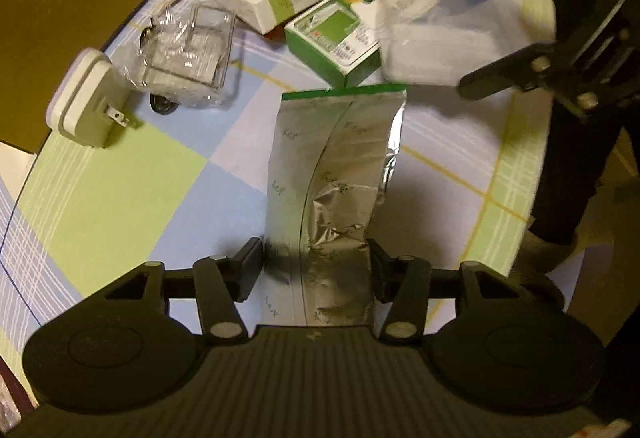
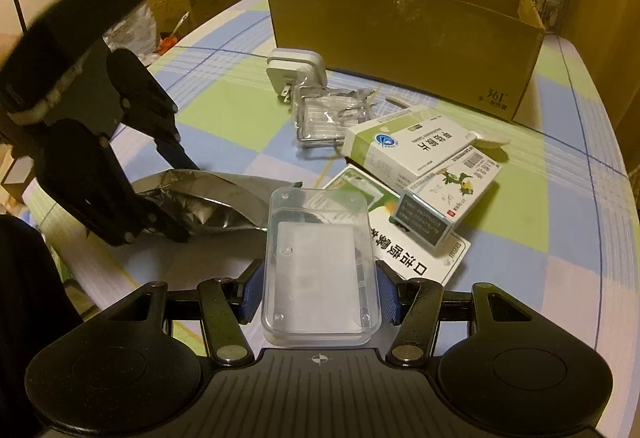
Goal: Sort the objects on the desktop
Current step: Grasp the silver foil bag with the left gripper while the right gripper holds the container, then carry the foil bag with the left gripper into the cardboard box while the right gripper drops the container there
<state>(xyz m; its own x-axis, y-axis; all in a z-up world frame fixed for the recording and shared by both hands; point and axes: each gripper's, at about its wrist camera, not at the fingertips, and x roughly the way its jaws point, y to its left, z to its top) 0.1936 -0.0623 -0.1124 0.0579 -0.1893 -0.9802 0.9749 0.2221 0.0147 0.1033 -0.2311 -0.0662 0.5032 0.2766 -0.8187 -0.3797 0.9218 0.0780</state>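
My left gripper (image 1: 316, 270) is shut on a silver foil pouch (image 1: 340, 174) with a green top edge, held above the table. My right gripper (image 2: 320, 292) is shut on a clear plastic box (image 2: 320, 262), lifted over the medicine boxes; in the left wrist view that clear plastic box (image 1: 424, 46) is blurred at upper right. On the cloth lie a white-and-green medicine box (image 2: 404, 148), a smaller box with a green plant print (image 2: 448, 204), a flat green box (image 1: 334, 38), a white plug adapter (image 1: 86, 100) and a clear tray in wrapping (image 1: 188, 50).
An open cardboard box (image 2: 400, 38) stands at the far side of the table (image 2: 540, 238) with its checked green, blue and lilac cloth. Cartons and bags are stacked beyond the table. A person's dark sleeve (image 1: 572, 166) shows behind the right gripper.
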